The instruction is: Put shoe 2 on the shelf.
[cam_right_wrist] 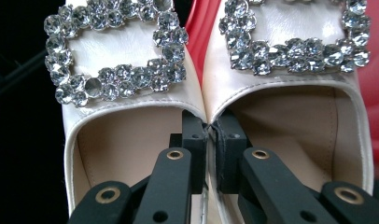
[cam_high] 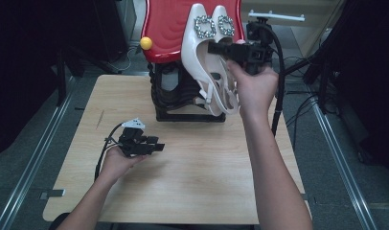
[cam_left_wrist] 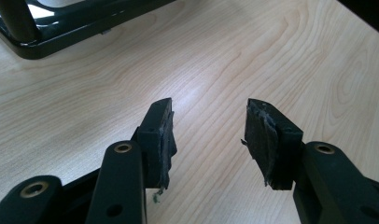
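1. High view: right gripper point(cam_high: 216, 49) was held up above the far edge of the desk point(cam_high: 183, 182), in the person's right hand point(cam_high: 255, 88), with a pair of cream pointed-toe slingback shoes point(cam_high: 202, 52) hanging from it.
2. Shoes hung toes up and heels down, side by side, in front of a red seat-like object point(cam_high: 168, 28) on a black stand point(cam_high: 183, 103) at the far edge of the desk. A small yellow ball point(cam_high: 146, 43) sat at the left edge of the red object.
3. Right gripper view: jaws nearly closed, pinching the two touching inner rims of the shoes point(cam_right_wrist: 206, 116) between the pads, one jaw inside each shoe. Each toe carried a square rhinestone buckle point(cam_right_wrist: 115, 51).
4. High view: left gripper point(cam_high: 156, 146) sat low over the desk near its left edge, in the person's left hand point(cam_high: 117, 160), pointing toward the right edge.
5. Left gripper view: jaws stood well apart with nothing between them; the worn pads point(cam_left_wrist: 260, 140) showed bare wood grain of the desk point(cam_left_wrist: 215, 70) between them. Base of the black stand point(cam_left_wrist: 61, 28) lay in the upper left corner.
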